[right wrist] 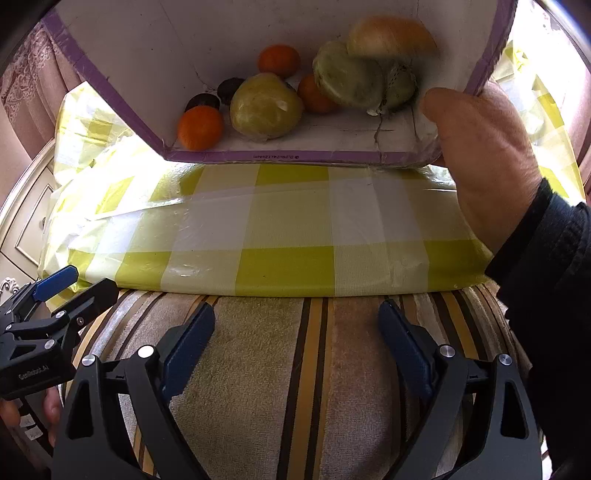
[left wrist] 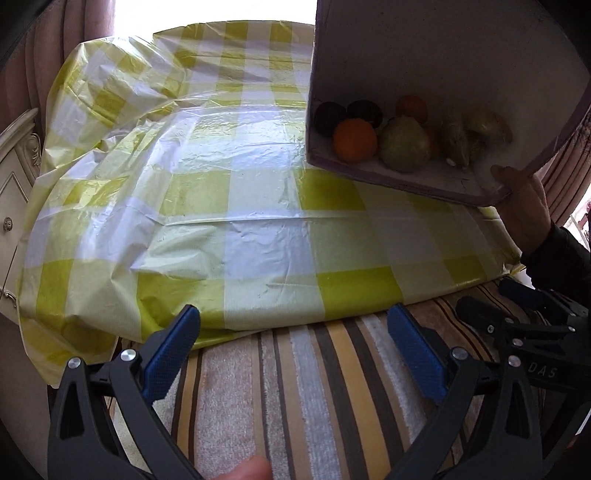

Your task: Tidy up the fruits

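Note:
A white box with purple edging [left wrist: 406, 181] [right wrist: 277, 157] is tipped up over the far right of the table, its opening facing me. A person's bare hand [left wrist: 524, 206] [right wrist: 487, 158] holds its lower right corner. Several fruits lie along its low side: oranges [left wrist: 354, 140] [right wrist: 200, 127], dark round fruits [left wrist: 364, 110] [right wrist: 203, 100], a green pear-like fruit [left wrist: 404, 144] [right wrist: 266, 105] and a blurred yellowish one [right wrist: 391, 35]. My left gripper [left wrist: 295, 325] and right gripper [right wrist: 297, 325] both hang open and empty before the table's near edge, well short of the box.
A yellow-green checked plastic cloth [left wrist: 229, 206] covers the table and is crumpled at the far left. A striped towel-like cover [left wrist: 295, 387] lies under both grippers. A cream cabinet [left wrist: 14, 177] stands at the left, with curtains [left wrist: 44, 55] behind.

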